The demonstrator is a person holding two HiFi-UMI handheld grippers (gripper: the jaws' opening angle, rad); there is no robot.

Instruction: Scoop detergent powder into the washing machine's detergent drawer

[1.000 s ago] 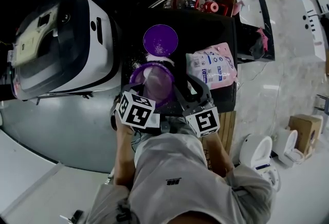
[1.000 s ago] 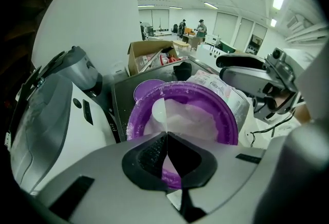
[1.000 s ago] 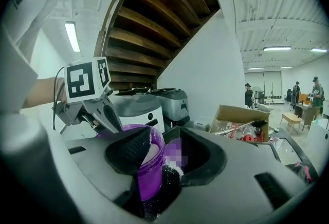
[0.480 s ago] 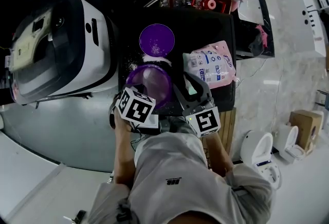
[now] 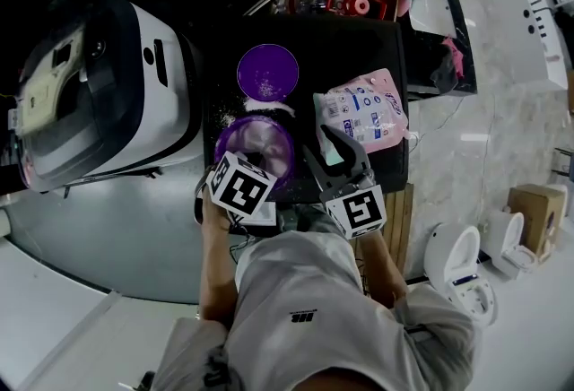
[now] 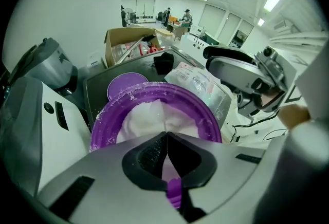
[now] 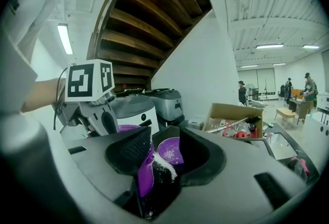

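**Purple scoop (image 7: 144, 174) loaded beside detergent tub (image 5: 254, 145)**

Clamps tub rim in closed left gripper (image 6: 165, 134); pinches powder-laden scoop in right gripper (image 7: 164, 140), over black table (image 5: 359, 48). Keep scoop level, raise slowly, carry left towards washing machine (image 5: 99, 93); drawer not discernible.

Both of your forearms run up from the bottom centre of the head view, the left forearm (image 5: 212, 268) bare and nearly straight, the right forearm (image 5: 384, 271) angled inward. Your left gripper (image 5: 254, 161) sits just left of centre, marker cube up, its jaws pressed together at the tips and pinching a purple tab (image 6: 174, 190) near their base. Your right gripper (image 5: 328, 150) sits just beside it at centre right, tilted toward the upper left, its jaws narrowly apart at the tips and closed on a purple scoop (image 7: 144, 170).
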